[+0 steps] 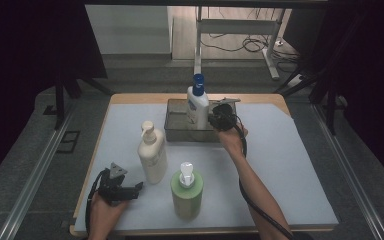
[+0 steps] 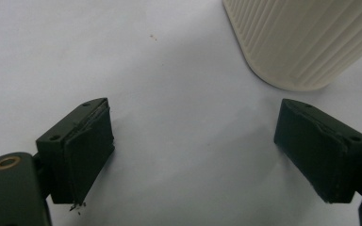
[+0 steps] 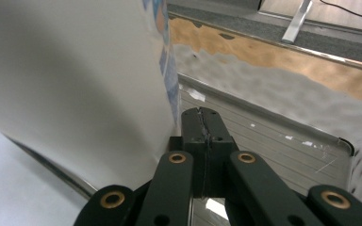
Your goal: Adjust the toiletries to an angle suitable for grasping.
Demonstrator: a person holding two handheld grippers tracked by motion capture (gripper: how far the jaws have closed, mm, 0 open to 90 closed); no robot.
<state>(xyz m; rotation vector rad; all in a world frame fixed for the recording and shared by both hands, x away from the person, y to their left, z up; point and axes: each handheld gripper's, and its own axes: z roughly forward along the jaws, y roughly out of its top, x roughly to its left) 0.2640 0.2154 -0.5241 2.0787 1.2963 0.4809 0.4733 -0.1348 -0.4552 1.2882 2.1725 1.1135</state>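
A white bottle with a blue cap (image 1: 198, 106) stands upright in the left part of a metal mesh tray (image 1: 176, 131) at the back of the table. My right gripper (image 1: 211, 121) is inside the tray beside the bottle, on its right. In the right gripper view the gripper (image 3: 201, 123) is shut with nothing between its jaws, and the white bottle (image 3: 75, 80) rises close on the left. My left gripper (image 1: 139, 189) rests low at the front left, open. In its own view the left gripper (image 2: 193, 127) stands wide over the white mat, with the ribbed cream bottle base (image 2: 306, 37) just ahead.
A cream pump bottle (image 1: 152, 155) stands left of centre on the white mat (image 1: 280, 175). A green pump bottle (image 1: 186, 192) stands in front of it, near the table's front edge. The tray floor (image 3: 273, 136) is bare to the right of the shut jaws.
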